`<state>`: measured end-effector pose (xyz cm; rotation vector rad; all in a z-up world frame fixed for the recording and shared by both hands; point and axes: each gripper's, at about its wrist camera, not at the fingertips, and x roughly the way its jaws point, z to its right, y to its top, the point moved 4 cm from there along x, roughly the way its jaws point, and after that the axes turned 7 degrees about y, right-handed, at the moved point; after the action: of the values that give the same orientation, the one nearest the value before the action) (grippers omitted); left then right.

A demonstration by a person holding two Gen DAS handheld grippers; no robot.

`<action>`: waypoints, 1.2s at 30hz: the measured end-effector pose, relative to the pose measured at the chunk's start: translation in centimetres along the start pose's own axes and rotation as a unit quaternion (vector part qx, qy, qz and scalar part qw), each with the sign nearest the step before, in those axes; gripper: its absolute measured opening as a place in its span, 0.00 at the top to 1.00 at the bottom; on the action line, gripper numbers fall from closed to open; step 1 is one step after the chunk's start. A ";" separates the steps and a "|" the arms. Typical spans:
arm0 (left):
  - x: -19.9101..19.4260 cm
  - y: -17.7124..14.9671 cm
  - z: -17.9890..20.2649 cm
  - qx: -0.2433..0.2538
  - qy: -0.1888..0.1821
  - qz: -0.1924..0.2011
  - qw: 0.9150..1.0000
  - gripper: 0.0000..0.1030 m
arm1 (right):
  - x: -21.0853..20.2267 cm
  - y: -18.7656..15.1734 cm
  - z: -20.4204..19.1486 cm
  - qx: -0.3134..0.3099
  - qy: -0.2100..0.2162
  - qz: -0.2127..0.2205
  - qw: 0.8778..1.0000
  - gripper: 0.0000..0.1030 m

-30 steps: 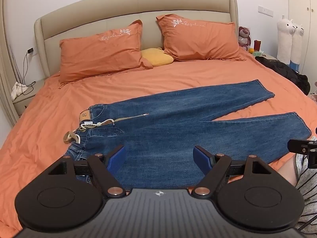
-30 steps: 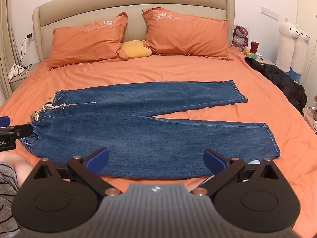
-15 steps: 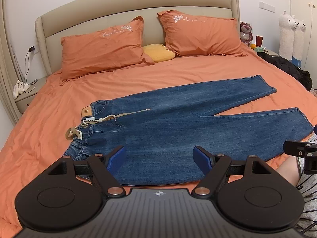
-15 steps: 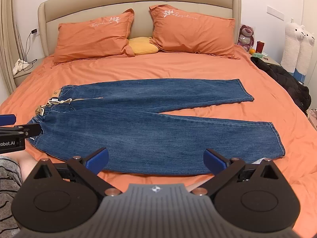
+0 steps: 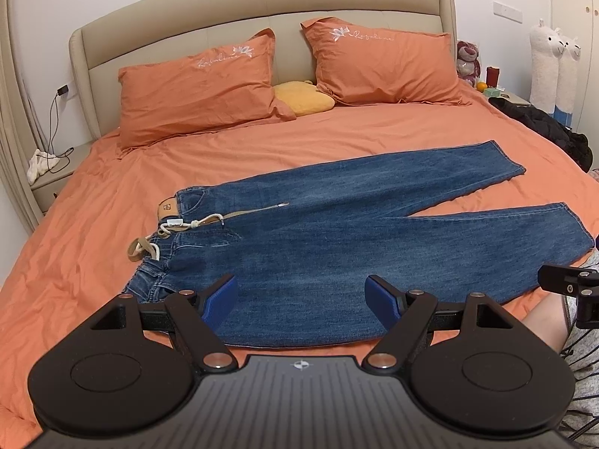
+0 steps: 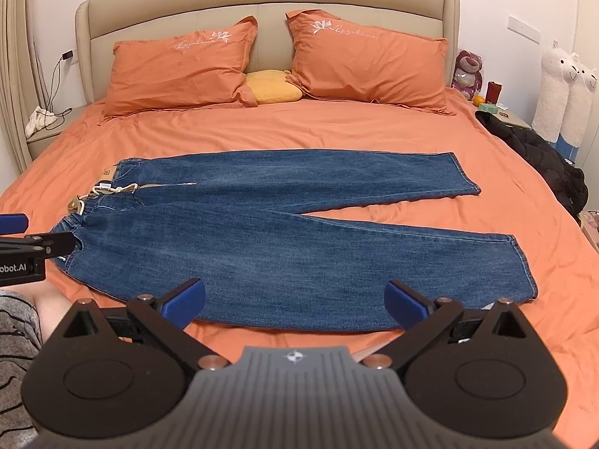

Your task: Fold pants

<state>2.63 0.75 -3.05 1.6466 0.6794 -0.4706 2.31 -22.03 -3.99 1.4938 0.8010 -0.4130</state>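
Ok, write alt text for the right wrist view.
Blue jeans lie flat and unfolded across an orange bed, waistband left, legs spread in a V to the right. The open right gripper hovers over their near edge, holding nothing. Two orange pillows lean against the beige headboard.

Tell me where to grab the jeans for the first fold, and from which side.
Grip the near leg's hem and the waistband of the jeans, coming in from the foot of the bed. They lie flat, legs splayed, so the near leg can probably swing over the far one.
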 end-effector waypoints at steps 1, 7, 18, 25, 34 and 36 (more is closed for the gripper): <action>-0.1 0.1 0.0 0.000 0.001 0.000 1.000 0.12 | 0.0 0.0 0.0 0.000 0.000 0.001 1.000 0.05; -0.4 0.3 -0.1 0.000 0.002 0.004 1.000 0.12 | -0.4 0.1 0.0 0.000 -0.001 0.006 1.000 0.05; -0.5 0.2 0.0 0.003 0.002 0.002 1.000 0.12 | -0.5 -0.2 0.0 0.003 0.000 0.006 1.000 0.05; -0.5 0.2 0.1 0.003 0.002 0.002 1.000 0.12 | -0.6 -0.4 0.1 0.006 -0.002 0.008 1.000 0.05; -0.6 -0.1 0.4 0.005 0.002 0.001 1.000 0.12 | -0.8 -0.6 0.1 0.010 -0.006 0.008 1.000 0.05; -0.6 -0.1 0.4 0.005 0.002 0.001 1.000 0.12 | -0.8 -0.6 0.2 0.010 -0.006 0.008 1.000 0.05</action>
<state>2.14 0.29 -2.83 1.6577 0.6794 -0.4717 1.35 -22.43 -3.88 1.5130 0.7762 -0.4187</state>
